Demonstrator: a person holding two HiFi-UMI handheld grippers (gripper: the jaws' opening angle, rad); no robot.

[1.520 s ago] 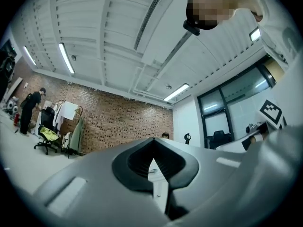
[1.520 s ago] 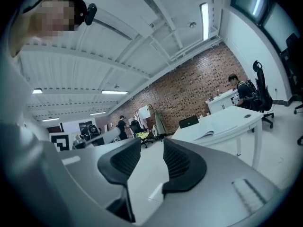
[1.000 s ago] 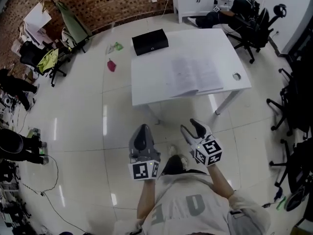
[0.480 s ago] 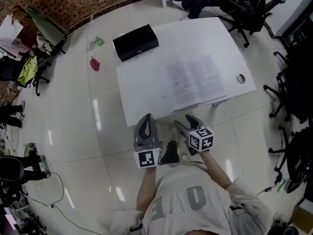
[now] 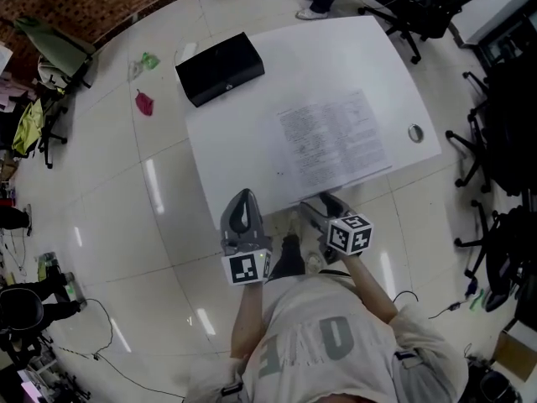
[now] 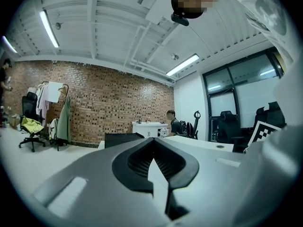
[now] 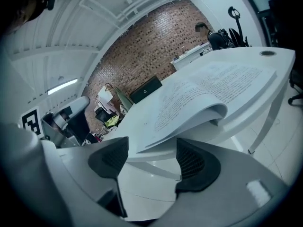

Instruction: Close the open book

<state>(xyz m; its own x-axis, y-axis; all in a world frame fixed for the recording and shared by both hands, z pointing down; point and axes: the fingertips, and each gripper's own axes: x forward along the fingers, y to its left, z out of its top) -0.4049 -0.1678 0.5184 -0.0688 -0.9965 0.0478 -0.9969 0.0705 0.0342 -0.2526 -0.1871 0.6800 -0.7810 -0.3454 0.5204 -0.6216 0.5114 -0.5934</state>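
1. Both grippers have come up to the white worktop's (image 5: 239, 145) near edge. The right gripper (image 5: 324, 205) has just been opening its jaws, and nothing is between them.
2. Left gripper (image 5: 243, 200) is clenched and empty.
3. Open book (image 5: 333, 134) lies flat on the worktop's right half, with what is perhaps a black case (image 5: 220, 68) at the far left corner.
4. Glossy tiled floor (image 5: 126, 200); brick wall (image 6: 109, 105).

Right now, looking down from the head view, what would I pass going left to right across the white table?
black rectangular box → open white book with printed pages → small round grey cable hole
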